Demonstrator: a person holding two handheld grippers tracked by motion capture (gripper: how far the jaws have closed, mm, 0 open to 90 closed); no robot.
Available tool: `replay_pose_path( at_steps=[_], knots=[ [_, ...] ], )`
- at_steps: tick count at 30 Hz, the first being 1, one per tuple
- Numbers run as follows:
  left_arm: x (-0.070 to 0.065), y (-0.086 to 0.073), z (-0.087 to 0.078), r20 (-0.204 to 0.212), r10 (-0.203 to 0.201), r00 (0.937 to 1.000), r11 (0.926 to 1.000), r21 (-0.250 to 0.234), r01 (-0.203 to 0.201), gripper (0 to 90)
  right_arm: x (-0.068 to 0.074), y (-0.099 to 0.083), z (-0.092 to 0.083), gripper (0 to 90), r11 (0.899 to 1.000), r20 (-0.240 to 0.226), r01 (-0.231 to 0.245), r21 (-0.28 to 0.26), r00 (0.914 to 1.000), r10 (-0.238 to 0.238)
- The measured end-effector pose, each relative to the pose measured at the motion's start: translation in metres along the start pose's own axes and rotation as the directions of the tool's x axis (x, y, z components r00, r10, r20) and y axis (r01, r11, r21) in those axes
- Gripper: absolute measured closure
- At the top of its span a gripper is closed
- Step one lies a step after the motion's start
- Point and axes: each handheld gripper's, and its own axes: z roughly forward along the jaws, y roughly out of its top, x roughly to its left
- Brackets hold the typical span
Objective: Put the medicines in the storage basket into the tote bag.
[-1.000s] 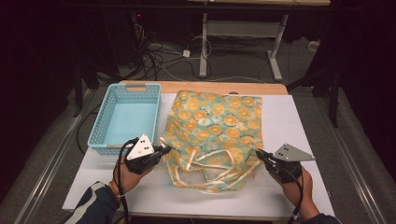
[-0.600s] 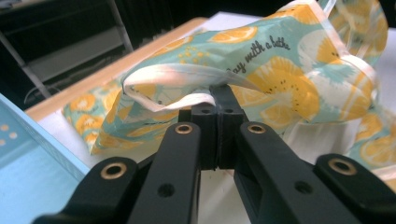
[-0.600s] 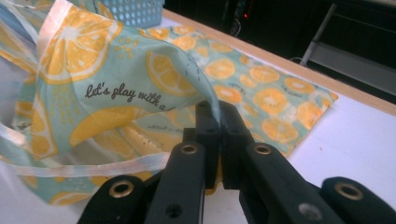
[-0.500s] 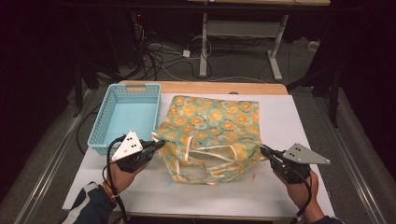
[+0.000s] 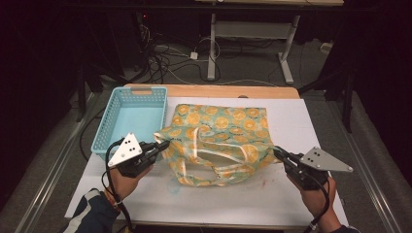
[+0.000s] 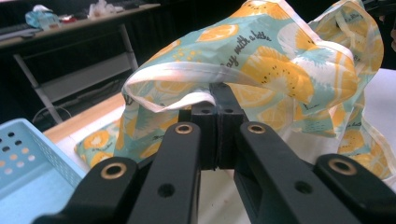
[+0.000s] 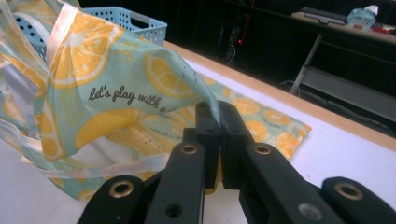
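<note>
A teal cloth tote bag printed with orange slices lies on the white table, its near end lifted off the surface. My left gripper is shut on the bag's left rim, and my right gripper is shut on its right rim. Between them the mouth hangs open with the pale handles drooping. In the left gripper view the jaws pinch the white-edged hem of the bag. In the right gripper view the jaws clamp a fold of the bag bearing printed words.
A light blue plastic basket stands on the table left of the bag, close to my left hand. The white mat is bare right of the bag. A wooden table edge runs behind, with cables and desk legs beyond.
Both grippers have risen and drawn toward the near edge, holding the bag's rim. The near end of the bag has lifted and its mouth has opened; the flat part has shortened.
</note>
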Motion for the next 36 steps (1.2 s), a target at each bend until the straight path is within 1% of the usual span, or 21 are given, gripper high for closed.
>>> replay_pose_path(
  at_steps=[3, 5, 6, 7, 9, 11, 12, 16, 19, 20, 21, 23, 25, 26, 28, 31, 36],
  knots=[
    [0.000, 0.002, 0.000, -0.011, 0.015, 0.9998, 0.9998, -0.009, -0.015, 87.7, 0.000, 0.003, -0.003, 89.8, 1.000, 0.004, 0.005, -0.013, 1.0000, -0.005],
    [0.000, 0.003, 0.002, -0.012, 0.011, 0.9999, 0.9999, -0.012, -0.011, 87.7, 0.001, 0.004, -0.004, 89.8, 1.000, 0.003, 0.005, -0.013, 1.0000, -0.005],
    [-0.002, 0.003, 0.004, -0.007, 0.002, 1.0000, 1.0000, -0.009, -0.002, 87.7, 0.001, 0.004, -0.003, 89.8, 1.000, 0.005, 0.002, -0.014, 1.0000, -0.002],
    [-0.002, 0.005, 0.006, -0.013, 0.018, 0.9997, 0.9997, -0.014, -0.019, 87.7, 0.000, 0.004, -0.002, 89.8, 1.000, 0.006, -0.001, -0.014, 1.0000, 0.002],
    [-0.004, 0.007, 0.013, -0.007, 0.027, 0.9996, 0.9996, -0.011, -0.027, 87.7, 0.000, 0.004, 0.002, 89.8, 1.000, 0.011, 0.000, -0.013, 0.9999, 0.000],
    [-0.007, 0.007, 0.021, -0.002, 0.043, 0.9991, 0.9991, -0.004, -0.043, 87.7, 0.000, 0.005, 0.007, 89.8, 1.000, 0.007, -0.005, -0.010, 1.0000, 0.005],
    [-0.009, 0.007, 0.027, 0.012, 0.034, 0.9993, 0.9994, 0.008, -0.034, 87.7, 0.000, 0.005, 0.009, 89.8, 1.000, 0.007, 0.001, -0.006, 1.0000, -0.001],
    [-0.013, 0.006, 0.050, 0.031, 0.044, 0.9985, 0.9986, 0.026, -0.045, 87.7, -0.001, 0.008, 0.022, 89.8, 1.000, 0.006, 0.010, 0.007, 0.9999, -0.010],
    [-0.018, 0.009, 0.068, 0.048, 0.049, 0.9976, 0.9982, 0.030, -0.051, 87.7, -0.002, 0.011, 0.030, 89.8, 1.000, -0.008, 0.009, 0.004, 0.9999, -0.009],
    [-0.021, 0.010, 0.073, 0.052, 0.056, 0.9970, 0.9978, 0.032, -0.058, 87.7, -0.003, 0.013, 0.033, 89.7, 1.000, -0.010, 0.009, 0.002, 0.9999, -0.009],
    [-0.023, 0.013, 0.078, 0.052, 0.063, 0.9967, 0.9976, 0.026, -0.065, 87.7, -0.003, 0.014, 0.035, 89.8, 1.000, -0.016, 0.005, -0.001, 0.9999, -0.005],
    [-0.025, 0.019, 0.085, 0.059, 0.059, 0.9965, 0.9981, 0.012, -0.060, 87.7, -0.002, 0.020, 0.038, 89.8, 1.000, -0.016, 0.011, -0.013, 0.9998, -0.012],
    [-0.028, 0.026, 0.091, 0.042, 0.054, 0.9977, 0.9985, -0.016, -0.053, 87.7, -0.003, 0.027, 0.038, 89.7, 0.999, -0.022, 0.007, -0.036, 0.9997, -0.008],
    [-0.030, 0.030, 0.093, 0.036, 0.049, 0.9982, 0.9984, -0.031, -0.048, 87.8, -0.004, 0.032, 0.038, 89.8, 0.999, -0.017, 0.012, -0.050, 0.9998, -0.013],
    [-0.031, 0.038, 0.097, 0.029, 0.040, 0.9988, 0.9976, -0.057, -0.038, 87.8, -0.007, 0.043, 0.036, 89.8, 0.997, -0.015, 0.006, -0.082, 0.9999, -0.007],
    [-0.033, 0.049, 0.100, 0.026, 0.039, 0.9989, 0.9954, -0.089, -0.037, 87.7, -0.009, 0.059, 0.036, 89.8, 0.994, -0.004, 0.018, -0.107, 0.9998, -0.018],
    [-0.032, 0.066, 0.099, 0.020, 0.027, 0.9995, 0.9911, -0.131, -0.024, 87.8, -0.009, 0.081, 0.037, 89.8, 0.990, -0.017, 0.011, -0.141, 0.9998, -0.013]
  ],
)
